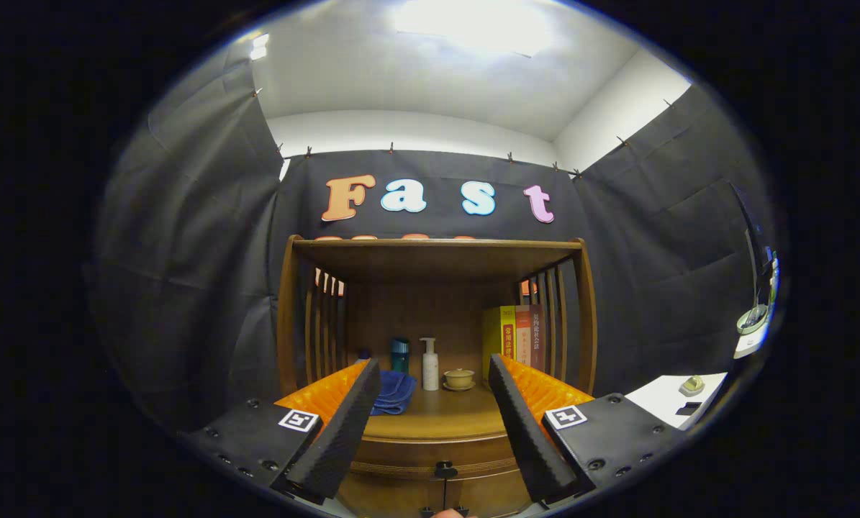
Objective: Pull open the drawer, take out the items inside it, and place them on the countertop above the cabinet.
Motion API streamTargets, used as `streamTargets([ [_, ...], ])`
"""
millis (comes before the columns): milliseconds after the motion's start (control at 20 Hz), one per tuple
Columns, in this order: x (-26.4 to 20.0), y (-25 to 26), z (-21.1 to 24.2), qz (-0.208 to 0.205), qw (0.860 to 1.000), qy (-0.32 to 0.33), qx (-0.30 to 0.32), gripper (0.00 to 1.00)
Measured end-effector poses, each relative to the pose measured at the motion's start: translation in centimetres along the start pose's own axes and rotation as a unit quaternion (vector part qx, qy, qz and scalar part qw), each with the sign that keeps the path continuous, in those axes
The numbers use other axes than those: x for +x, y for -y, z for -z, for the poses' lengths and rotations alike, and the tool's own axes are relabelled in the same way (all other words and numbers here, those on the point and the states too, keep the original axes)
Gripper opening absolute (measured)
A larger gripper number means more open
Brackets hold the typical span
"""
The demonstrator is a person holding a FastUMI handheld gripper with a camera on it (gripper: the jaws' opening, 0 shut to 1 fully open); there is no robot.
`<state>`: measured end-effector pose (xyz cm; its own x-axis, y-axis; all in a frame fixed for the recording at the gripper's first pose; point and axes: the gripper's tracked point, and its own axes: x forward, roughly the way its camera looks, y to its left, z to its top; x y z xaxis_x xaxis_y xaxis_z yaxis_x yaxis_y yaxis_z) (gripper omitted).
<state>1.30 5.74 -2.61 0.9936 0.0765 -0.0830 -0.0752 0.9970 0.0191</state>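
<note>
drawer shut, gripper wide open in front of the knob

gripper view: the gripper (433,424) is spread wide with nothing between its fingers (343,424), the two dark pads standing well apart. in the gap between them, at about 6 o'clock from the countertop, sits the drawer (437,460) of the wooden cabinet (289,316), its front flush and closed. a small dark knob (444,471) stands at the middle of the drawer front, with what looks like a thin cord or rod hanging down from it; too small to tell which. the items inside are hidden.

above the drawer lies the countertop (437,414), beyond the fingertips. on it, from 9 o'clock to 3 o'clock: a folded blue cloth (394,392) just beside the left finger, a teal cup (399,355) behind it, a white pump bottle (430,365), a small lidded bowl (459,378) on a saucer, and upright books (514,338) behind the right finger.

handling, as a judgement: the drawer is stiff wood and probably moderately heavy, so it should slide rather than flex. the knob is the only place to take hold; it is small and likely smooth, so the pads should close squarely on it and pull straight back. free room on the countertop lies toward the front middle.
</note>
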Motion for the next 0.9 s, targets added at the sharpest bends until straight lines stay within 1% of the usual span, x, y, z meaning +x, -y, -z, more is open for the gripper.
streamTargets([
  [150, -1.6, 0.6, 1.4, 0.001, 0.999, -0.025, -0.021, 0.99],
  [300, -2.1, 0.0, 1.8, -0.008, 0.999, -0.027, -0.043, 0.99],
  [500, -2.0, 0.7, 2.3, -0.003, 0.999, -0.035, -0.013, 0.99],
  [750, -2.0, 2.6, 3.5, 0.014, 0.997, -0.068, -0.028, 0.99],
  [900, -2.0, 2.5, 3.4, 0.008, 0.997, -0.073, -0.020, 0.99],
])
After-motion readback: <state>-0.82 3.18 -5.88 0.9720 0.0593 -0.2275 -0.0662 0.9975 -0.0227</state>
